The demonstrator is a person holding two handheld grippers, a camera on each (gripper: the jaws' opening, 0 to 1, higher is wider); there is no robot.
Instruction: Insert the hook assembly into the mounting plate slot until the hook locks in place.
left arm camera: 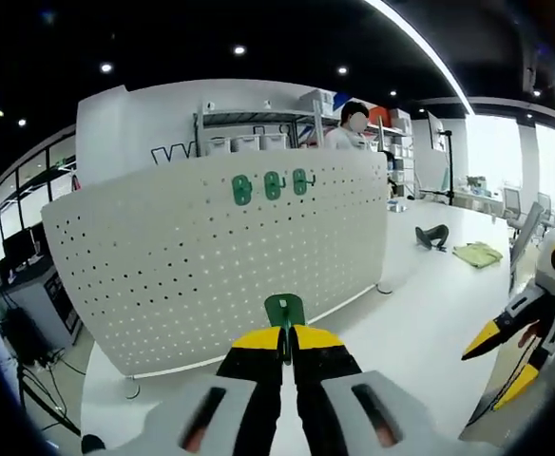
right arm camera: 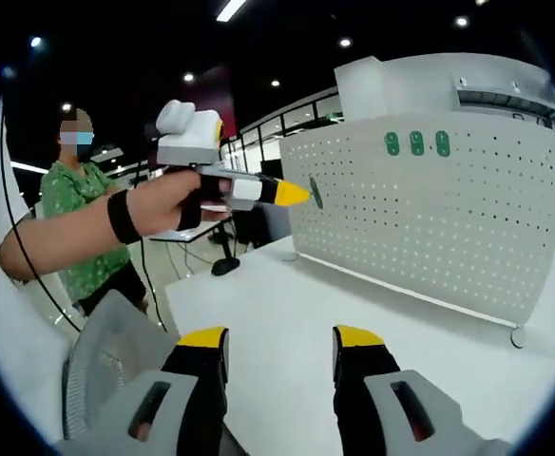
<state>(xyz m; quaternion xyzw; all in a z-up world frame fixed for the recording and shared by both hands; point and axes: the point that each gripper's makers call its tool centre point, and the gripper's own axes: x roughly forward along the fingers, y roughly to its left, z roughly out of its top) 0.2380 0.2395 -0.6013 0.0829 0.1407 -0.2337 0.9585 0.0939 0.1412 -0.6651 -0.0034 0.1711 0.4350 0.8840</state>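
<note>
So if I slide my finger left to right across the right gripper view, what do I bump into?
Person in green shirt → hand holding the left gripper → green hook at its tip → white pegboard with three green hooks.

Green hook [left arm camera: 284,309], yellow-tipped black left tool [left arm camera: 287,344], white pegboard [left arm camera: 211,256] with dark dotted holes.

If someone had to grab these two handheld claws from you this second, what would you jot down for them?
Left gripper: shut on a green hook, held in the air short of the white pegboard.
Right gripper: open, empty, above the white table.
Done: three green hooks already hang in the board's top row.
Left: bring the held hook to the board, push it into a slot until it locks.
</note>
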